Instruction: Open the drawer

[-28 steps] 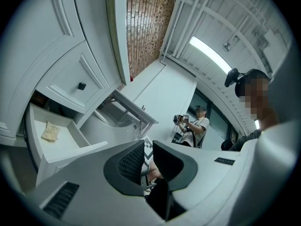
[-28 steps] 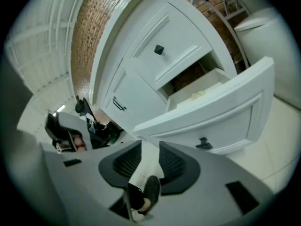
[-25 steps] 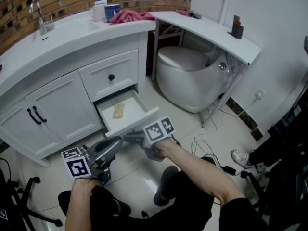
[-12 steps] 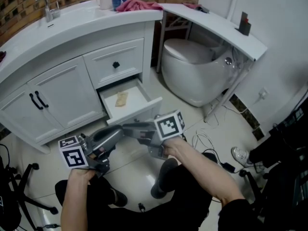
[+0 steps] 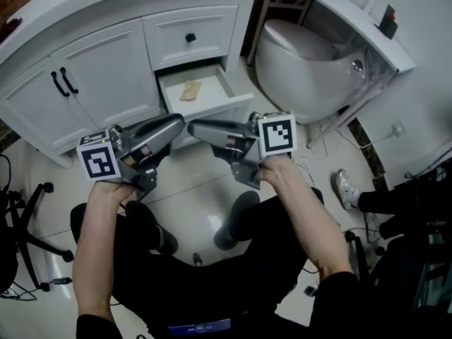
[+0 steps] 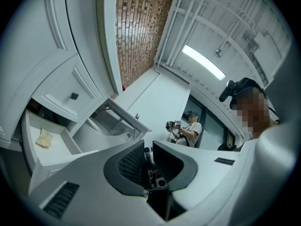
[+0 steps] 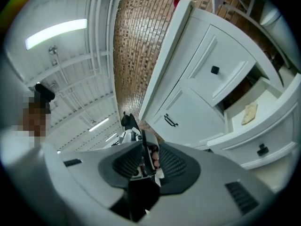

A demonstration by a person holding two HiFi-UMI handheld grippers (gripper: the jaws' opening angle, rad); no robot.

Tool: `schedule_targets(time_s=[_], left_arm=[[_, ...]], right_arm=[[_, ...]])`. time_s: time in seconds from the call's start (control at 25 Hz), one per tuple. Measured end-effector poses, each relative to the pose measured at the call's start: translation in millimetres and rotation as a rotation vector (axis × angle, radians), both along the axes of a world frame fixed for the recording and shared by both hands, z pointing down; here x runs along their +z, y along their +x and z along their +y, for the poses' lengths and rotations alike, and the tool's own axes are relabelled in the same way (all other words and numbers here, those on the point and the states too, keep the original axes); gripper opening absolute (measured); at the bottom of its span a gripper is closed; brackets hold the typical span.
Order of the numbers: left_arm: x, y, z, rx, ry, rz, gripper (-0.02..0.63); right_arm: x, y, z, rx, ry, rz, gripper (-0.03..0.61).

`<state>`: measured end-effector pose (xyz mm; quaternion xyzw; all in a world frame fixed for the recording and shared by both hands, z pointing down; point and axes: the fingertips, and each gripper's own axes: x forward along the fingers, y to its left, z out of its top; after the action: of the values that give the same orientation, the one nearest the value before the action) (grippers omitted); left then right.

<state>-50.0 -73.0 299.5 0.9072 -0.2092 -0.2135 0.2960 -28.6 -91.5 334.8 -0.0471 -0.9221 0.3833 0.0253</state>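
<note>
- Right gripper (image 5: 192, 126): jaws are sitting pressed together, pinching nothing. It is pointing roughly level at the cabinet.
- Left gripper (image 5: 180, 121): hovering just beside it, tips almost meeting the right one's. Its jaws are nearly together too, and empty.
- White wooden pull-out drawer (image 5: 210, 83): lying just ahead of and below both tips, standing well out of the white panelled vanity cabinet (image 5: 99, 69). A small tan flat scrap (image 5: 191, 90) is lying inside.
- Closed white upper drawer with a black knob (image 5: 189, 38) is sitting directly above it.
- Judgement: opening looks done. Neither tool seems to be touching the drawer.
- Risks:
  - A tip dipping or swinging forward would be knocking the front panel and shoving the drawer shut.
  - The tips are sitting close enough to clash.
  - The person's dark-trousered legs (image 5: 233, 224), near behind the tools, could bump it when shifting.
</note>
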Motion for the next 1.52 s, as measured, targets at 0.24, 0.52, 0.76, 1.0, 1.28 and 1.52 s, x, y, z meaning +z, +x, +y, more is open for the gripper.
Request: schedule_targets(time_s=[0.24,0.52,0.76,1.0,1.28,1.52], left_arm=[[-1,0,0,0.004,0.022,-0.031,0.054],[-2,0,-4,0.002,0.042,-0.068,0.054],[-1,2,-4,0.012,0.040,-0.067,0.054],[4,5,0,0.039,0.009,-0.033,0.054],[6,6,2,0.051,0.005,-0.035,0.054],[7,4,2,0.055,0.006,-0.056,0.054]], right_arm=[[-9,-4,8,-0.041,-0.007,-0.044,0.126],[-12,-4,8,-0.053,0.000,-0.051,0.126],[-13,-6,11,-0.067,0.016,-0.061,0.124],[-12,-6,14,-0.076,0.025,-0.062,0.123],[-11,-4,14,-0.076,0.040,-0.053,0.121],[-13,-4,13,-0.077,0.062,-0.057,0.121]])
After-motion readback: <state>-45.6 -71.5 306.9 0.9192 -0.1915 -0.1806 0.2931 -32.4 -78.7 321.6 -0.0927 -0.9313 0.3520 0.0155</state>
